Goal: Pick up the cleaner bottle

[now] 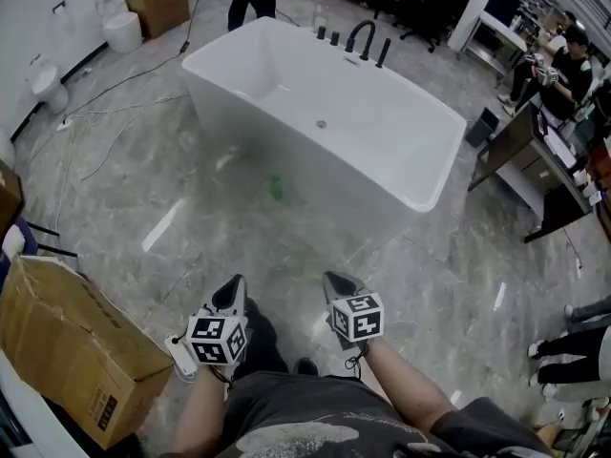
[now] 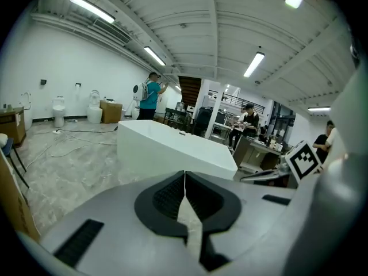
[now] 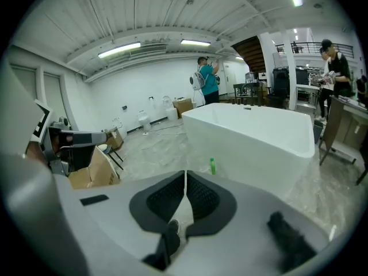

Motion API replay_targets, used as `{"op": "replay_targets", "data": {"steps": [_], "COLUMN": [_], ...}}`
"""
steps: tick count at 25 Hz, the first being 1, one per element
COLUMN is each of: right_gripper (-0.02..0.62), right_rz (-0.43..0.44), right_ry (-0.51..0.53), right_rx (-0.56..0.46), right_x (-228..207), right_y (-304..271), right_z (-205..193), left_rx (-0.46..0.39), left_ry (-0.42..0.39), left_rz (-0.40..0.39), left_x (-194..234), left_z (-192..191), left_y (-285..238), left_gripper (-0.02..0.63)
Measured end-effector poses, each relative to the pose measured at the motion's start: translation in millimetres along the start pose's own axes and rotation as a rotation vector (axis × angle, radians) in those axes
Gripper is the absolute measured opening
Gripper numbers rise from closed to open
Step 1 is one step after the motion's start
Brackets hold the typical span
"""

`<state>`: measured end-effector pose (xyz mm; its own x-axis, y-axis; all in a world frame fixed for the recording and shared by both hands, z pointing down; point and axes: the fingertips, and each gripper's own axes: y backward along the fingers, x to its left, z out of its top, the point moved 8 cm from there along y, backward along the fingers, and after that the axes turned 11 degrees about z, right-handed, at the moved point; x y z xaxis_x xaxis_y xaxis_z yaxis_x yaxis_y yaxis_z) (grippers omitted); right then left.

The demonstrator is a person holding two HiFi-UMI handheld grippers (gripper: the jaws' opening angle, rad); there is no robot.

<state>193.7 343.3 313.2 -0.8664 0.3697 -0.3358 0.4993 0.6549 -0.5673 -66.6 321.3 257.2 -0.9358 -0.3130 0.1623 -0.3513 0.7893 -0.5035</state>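
Both claws are shut and empty. In the left claw view the left claw (image 2: 184, 180) has its dark ribbed pads meeting along a thin line with nothing in them, and the right claw view shows the same of the right claw (image 3: 185, 180).

From the head view, the left claw (image 1: 234, 289) and right claw (image 1: 339, 282) sit side by side at the bottom centre of the frame, each pointing up the picture towards a white bathtub (image 1: 220, 79).

The cleaner bottle (image 1: 275, 187) is only a blurred green patch there, low against the tub's near wall and well apart from both claws. The right claw view makes it clearer: a small green bottle (image 3: 212, 166) stands upright on the grey marble floor (image 3: 155, 154), just beside the bathtub (image 3: 259, 137) and right above the jaw tips in the frame.

The left claw view points at the bathtub (image 2: 172, 145) from another angle, with the right claw's marker cube (image 2: 303, 160) at its right edge.

A cardboard box (image 1: 76, 351) lies at the lower left of the head view and shows again at the left of the right claw view (image 3: 95, 168).
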Motion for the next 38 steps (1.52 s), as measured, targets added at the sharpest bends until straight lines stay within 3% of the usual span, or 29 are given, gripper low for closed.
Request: {"op": "replay_targets", "data": {"steps": [7,17,23,32,38], "right_gripper": [0.025,0.026,0.026,0.026,0.026], "right_rz": [-0.079,-0.214,-0.225,-0.222,-0.182], "right_ry": [-0.065,-0.054,-0.059,-0.107,-0.084], "right_rx": [0.006,-0.046,-0.012,-0.006,0.015], "right_x": [-13,-10,-29,-89,-152], "right_y": [-79,-149,-153,-217,-293], "right_z": [56,121,129,143,156], "left_rx": [0.032,0.055,0.042,0.027,0.02], "left_ry": [-0.094,-0.052,-0.03,-0.075,-0.062], "left_rz": [-0.106,-0.16,-0.191,-0.095,-0.007], "left_x": [56,135,144,160,167], "left_z": [50,85,100,113,119], "left_y": [-75,-151,-185,-238,-311], "left_gripper": [0.015,0.015,0.015,0.015,0.015]}}
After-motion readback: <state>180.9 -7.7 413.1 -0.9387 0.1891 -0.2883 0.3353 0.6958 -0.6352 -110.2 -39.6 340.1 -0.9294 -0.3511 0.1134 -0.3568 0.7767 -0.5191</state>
